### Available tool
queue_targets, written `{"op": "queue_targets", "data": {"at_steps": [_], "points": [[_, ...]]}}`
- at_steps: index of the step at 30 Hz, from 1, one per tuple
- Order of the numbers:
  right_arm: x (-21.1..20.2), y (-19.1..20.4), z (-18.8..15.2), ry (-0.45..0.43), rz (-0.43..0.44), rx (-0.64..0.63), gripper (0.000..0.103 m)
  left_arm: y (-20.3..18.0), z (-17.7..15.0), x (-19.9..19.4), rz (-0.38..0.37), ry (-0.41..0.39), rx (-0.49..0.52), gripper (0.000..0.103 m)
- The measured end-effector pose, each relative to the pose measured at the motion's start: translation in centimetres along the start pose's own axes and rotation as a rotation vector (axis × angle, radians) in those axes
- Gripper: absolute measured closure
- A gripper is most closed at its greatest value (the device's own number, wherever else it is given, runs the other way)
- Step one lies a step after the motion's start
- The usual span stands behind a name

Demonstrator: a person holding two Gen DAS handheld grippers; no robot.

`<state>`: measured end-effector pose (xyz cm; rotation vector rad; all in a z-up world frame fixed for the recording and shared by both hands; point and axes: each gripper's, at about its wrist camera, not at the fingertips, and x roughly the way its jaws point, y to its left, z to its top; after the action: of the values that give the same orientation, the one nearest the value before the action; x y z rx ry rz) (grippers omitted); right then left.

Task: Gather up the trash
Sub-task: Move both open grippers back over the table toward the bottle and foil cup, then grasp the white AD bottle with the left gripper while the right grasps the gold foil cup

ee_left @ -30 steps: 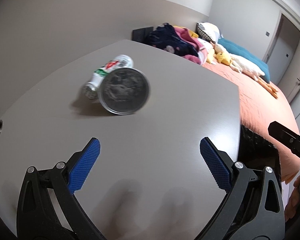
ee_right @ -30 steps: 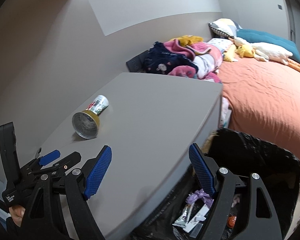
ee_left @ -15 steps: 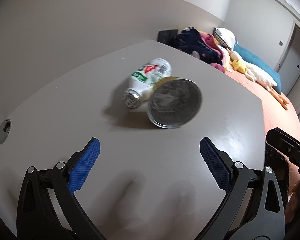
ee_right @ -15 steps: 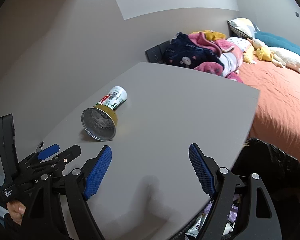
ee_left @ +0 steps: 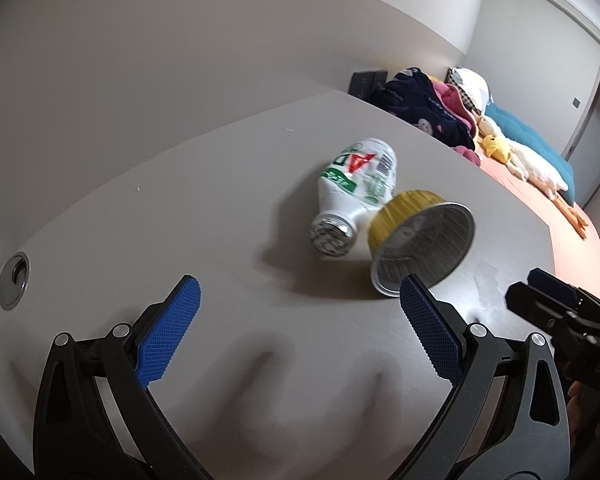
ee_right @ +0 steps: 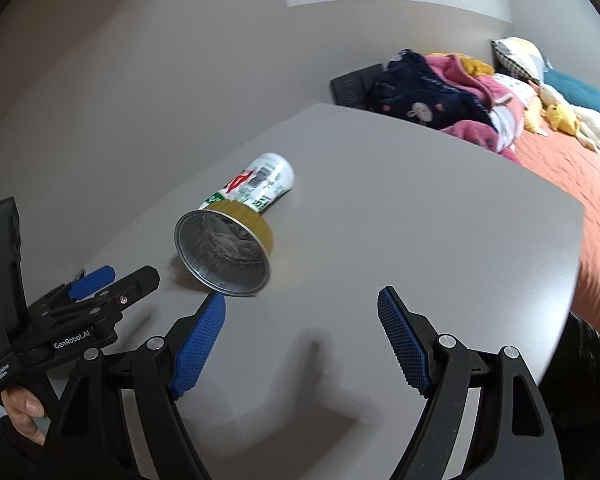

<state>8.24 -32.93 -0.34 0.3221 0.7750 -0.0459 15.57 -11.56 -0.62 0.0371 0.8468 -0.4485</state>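
Grey tabletop carries a tipped white drink bottle touching a foil cup at its 4 o'clock. Left gripper and right gripper gape wide, empty. Both items look light and crushable; pinch the bottle's waist gently.

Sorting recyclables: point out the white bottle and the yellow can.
white bottle (ee_left: 360, 184), left wrist view, on its labelled body.
yellow can (ee_right: 224, 258), right wrist view, inside its open silver end.
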Motion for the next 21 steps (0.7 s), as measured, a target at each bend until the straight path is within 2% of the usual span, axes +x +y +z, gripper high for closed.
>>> {"op": "queue_targets", "data": {"at_steps": [3, 16, 20, 21], "points": [[1.1, 1.0, 0.3, 0.010, 0.007, -0.024, 0.025, 0.6, 0.1, 0.3, -0.002, 0.004, -0.009, 0.006], [5.3, 2.5, 1.5, 0.050, 0.022, -0.049, 0.051, 1.3, 0.2, 0.9, -0.003, 0.020, -0.004, 0.006], [5.8, 2.4, 1.9, 0.059, 0.037, -0.045, 0.072, 1.1, 0.3, 1.2, 0.003, 0.023, 0.003, 0.006], [6.0, 2.4, 2.0, 0.063, 0.040, -0.045, 0.084, 1.1, 0.3, 1.3, 0.003, 0.025, 0.003, 0.006]]}}
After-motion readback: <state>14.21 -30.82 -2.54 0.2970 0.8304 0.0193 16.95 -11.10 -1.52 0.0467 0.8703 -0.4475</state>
